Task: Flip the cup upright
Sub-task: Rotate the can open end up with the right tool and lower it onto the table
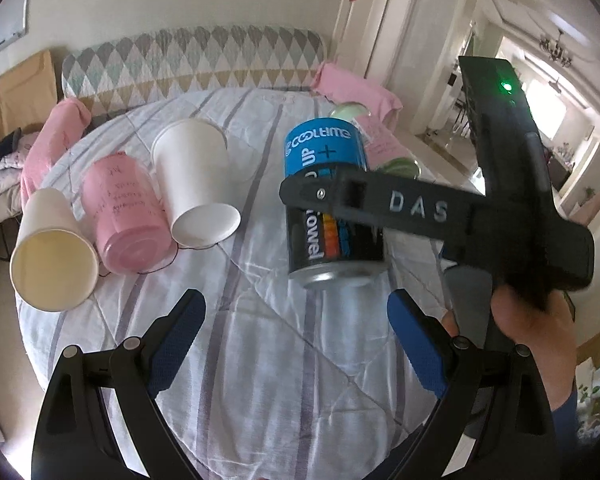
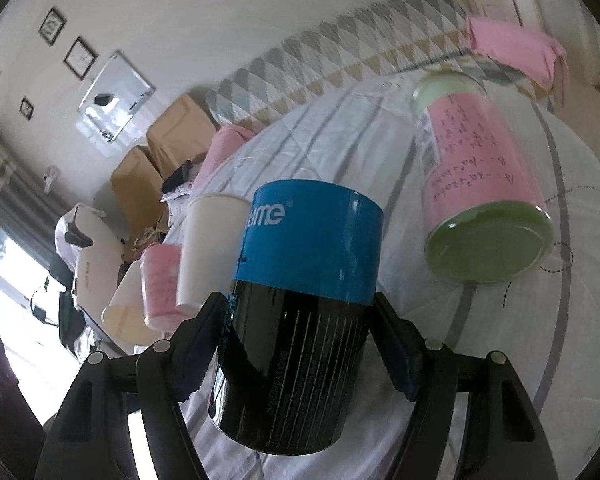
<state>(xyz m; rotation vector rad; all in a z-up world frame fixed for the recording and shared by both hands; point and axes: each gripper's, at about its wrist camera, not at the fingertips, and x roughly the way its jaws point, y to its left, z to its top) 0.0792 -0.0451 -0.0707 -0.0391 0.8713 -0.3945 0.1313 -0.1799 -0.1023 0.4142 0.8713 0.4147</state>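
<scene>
A blue and black can-shaped cup (image 1: 330,200) marked "cooltime" is held off the white striped cloth (image 1: 260,340) by my right gripper (image 1: 332,192), which comes in from the right and is shut on it. In the right wrist view the cup (image 2: 300,312) sits tilted between the blue pads (image 2: 198,344), its blue end pointing away. My left gripper (image 1: 296,332) is open and empty, low over the cloth just in front of the cup.
On the cloth to the left lie a cream paper cup (image 1: 52,252), a pink cup (image 1: 128,216) and a white paper cup (image 1: 196,188). A pink and green cup (image 2: 484,184) lies at the right. A patterned sofa back (image 1: 192,60) stands behind.
</scene>
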